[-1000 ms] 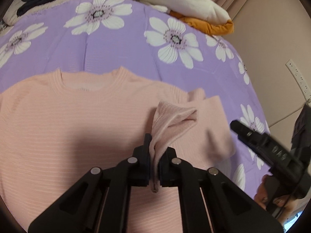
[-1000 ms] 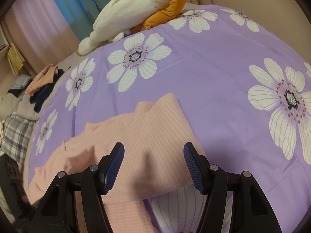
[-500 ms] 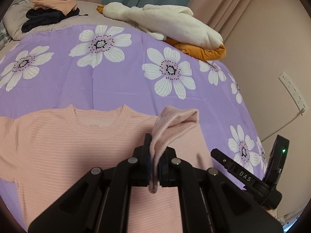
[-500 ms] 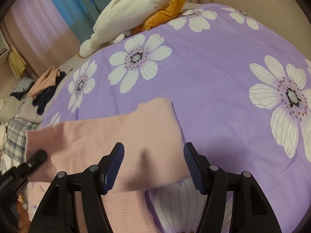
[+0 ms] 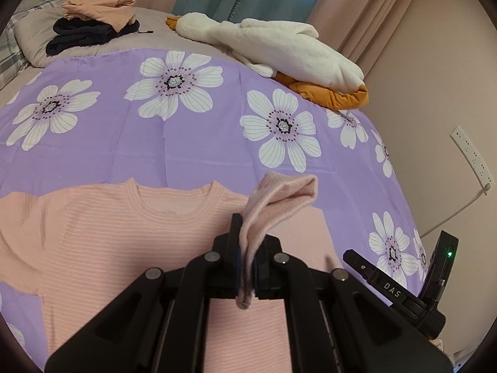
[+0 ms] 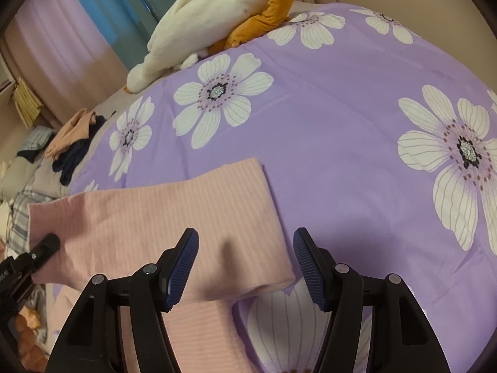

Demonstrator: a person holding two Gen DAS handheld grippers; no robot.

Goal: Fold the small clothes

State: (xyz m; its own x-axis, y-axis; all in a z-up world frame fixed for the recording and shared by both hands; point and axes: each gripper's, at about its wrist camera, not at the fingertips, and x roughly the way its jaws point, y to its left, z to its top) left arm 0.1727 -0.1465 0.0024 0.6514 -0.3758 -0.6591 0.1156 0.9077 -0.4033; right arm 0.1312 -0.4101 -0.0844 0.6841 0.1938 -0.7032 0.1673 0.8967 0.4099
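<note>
A pink striped sweater (image 5: 102, 236) lies flat on the purple flowered bedspread (image 5: 192, 152), neckline toward the far side. My left gripper (image 5: 245, 267) is shut on the cuff of its right sleeve (image 5: 276, 199), lifted above the sweater's body. In the right wrist view that sleeve (image 6: 192, 217) stretches taut across the bed toward the left gripper (image 6: 37, 255) at the left edge. My right gripper (image 6: 245, 267) hovers open over the sleeve near the shoulder, nothing between its blue pads (image 6: 183, 267). The right gripper (image 5: 403, 292) also shows at the left wrist view's lower right.
A white and orange plush goose (image 5: 279, 46) lies at the bed's far edge. Folded peach and dark clothes (image 5: 93, 21) sit on a pillow at the far left. A wall with a socket strip (image 5: 472, 155) runs along the right.
My left gripper has risen and drawn back with the sleeve cuff, pulling the sleeve from a loose fold into a taut band. The right gripper has stayed put.
</note>
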